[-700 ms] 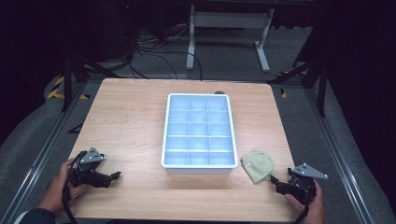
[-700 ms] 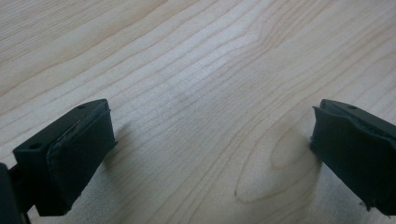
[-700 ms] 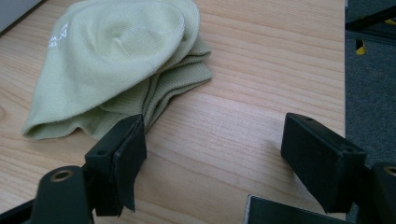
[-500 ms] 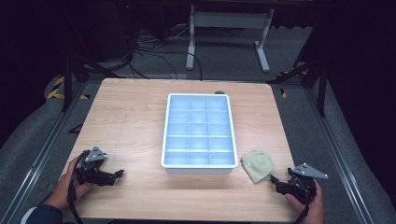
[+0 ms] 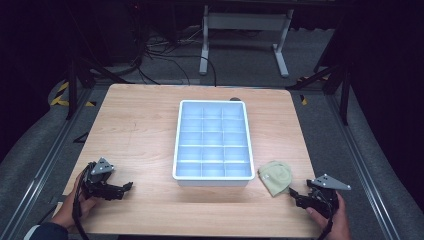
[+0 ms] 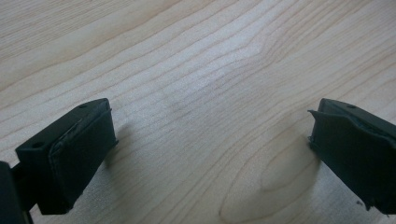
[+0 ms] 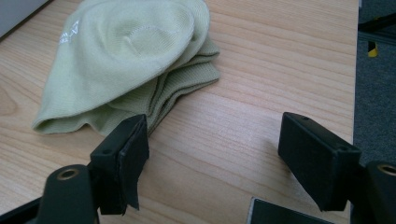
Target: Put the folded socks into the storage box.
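Lower right of the high view: the sock bundle (image 5: 276, 177) lies on the worktop (image 5: 140, 130) beside the tray (image 5: 212, 179); right tongs (image 5: 300, 199) spread, empty, may snag 1 loose layer; left tongs (image 5: 122, 189) spread, empty.

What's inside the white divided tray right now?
The white divided tray looks empty in every compartment seen from the high view. The folded green sock lies outside it on the table.

Both claws (image 5: 129, 186) (image 5: 294, 192) apparently open, low.
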